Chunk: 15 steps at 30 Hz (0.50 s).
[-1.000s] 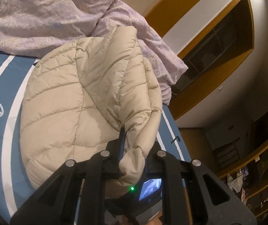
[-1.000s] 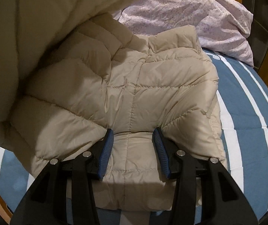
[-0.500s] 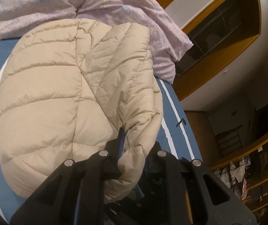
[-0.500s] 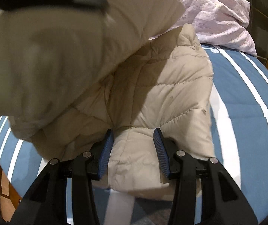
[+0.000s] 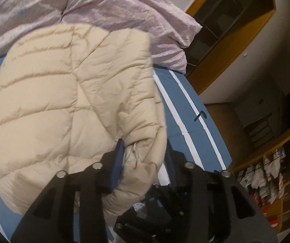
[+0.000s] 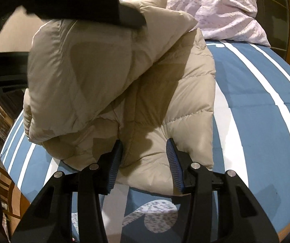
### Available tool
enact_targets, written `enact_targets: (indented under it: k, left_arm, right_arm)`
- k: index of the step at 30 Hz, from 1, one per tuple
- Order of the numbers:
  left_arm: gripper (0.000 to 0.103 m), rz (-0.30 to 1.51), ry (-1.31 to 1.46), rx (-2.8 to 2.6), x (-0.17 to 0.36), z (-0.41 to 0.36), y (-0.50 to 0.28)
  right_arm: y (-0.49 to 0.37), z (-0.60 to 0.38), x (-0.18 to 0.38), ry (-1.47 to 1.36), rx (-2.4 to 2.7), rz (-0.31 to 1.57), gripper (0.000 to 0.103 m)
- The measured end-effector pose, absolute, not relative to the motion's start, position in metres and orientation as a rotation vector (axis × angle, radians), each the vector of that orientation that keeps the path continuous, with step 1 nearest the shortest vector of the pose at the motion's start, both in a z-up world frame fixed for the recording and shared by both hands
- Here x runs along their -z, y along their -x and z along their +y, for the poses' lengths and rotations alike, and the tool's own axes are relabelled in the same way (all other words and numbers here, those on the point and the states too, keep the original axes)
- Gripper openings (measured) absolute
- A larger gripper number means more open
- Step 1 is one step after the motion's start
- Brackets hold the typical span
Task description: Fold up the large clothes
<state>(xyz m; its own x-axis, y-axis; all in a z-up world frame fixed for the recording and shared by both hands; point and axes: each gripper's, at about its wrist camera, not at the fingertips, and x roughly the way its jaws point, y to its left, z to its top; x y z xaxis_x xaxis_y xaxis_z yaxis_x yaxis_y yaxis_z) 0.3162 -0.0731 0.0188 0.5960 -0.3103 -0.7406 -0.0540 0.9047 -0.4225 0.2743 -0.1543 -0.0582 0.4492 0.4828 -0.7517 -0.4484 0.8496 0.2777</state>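
Note:
A beige quilted puffer jacket (image 5: pixel 63 101) lies on the blue bed sheet (image 5: pixel 185 109) with white stripes. One side of it is folded over its body. My left gripper (image 5: pixel 145 147) sits at the jacket's near right edge and its jaws are opening. A puffy fold still bulges between them and hides the right finger. In the right wrist view the folded-over part (image 6: pixel 80 70) lies over the jacket's left half. My right gripper (image 6: pixel 144 143) stands open just above the near hem (image 6: pixel 155 174), and its blue pads (image 6: pixel 115 162) do not squeeze the fabric.
A crumpled lilac duvet (image 5: pixel 104 10) is heaped at the far end of the bed (image 6: pixel 256 121). Past the bed's right edge stand wooden shelves (image 5: pixel 266 172) with clutter. A black blurred shape (image 6: pixel 80 2) crosses the top of the right wrist view. Wooden furniture (image 6: pixel 1 182) stands at the left.
My left gripper carried the jacket's side across its body and lowered it, then its jaws widened. My right gripper slid back toward the near hem, jaws unchanged.

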Motion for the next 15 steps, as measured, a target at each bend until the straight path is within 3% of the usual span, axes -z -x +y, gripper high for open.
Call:
enact_targets:
  k: [15]
  left_arm:
    - [0.053, 0.803, 0.227, -0.041, -0.069, -0.048, -0.272]
  right_arm:
    - [-0.262, -0.173, 0.047, -0.08, -0.51, 0.943, 0.047]
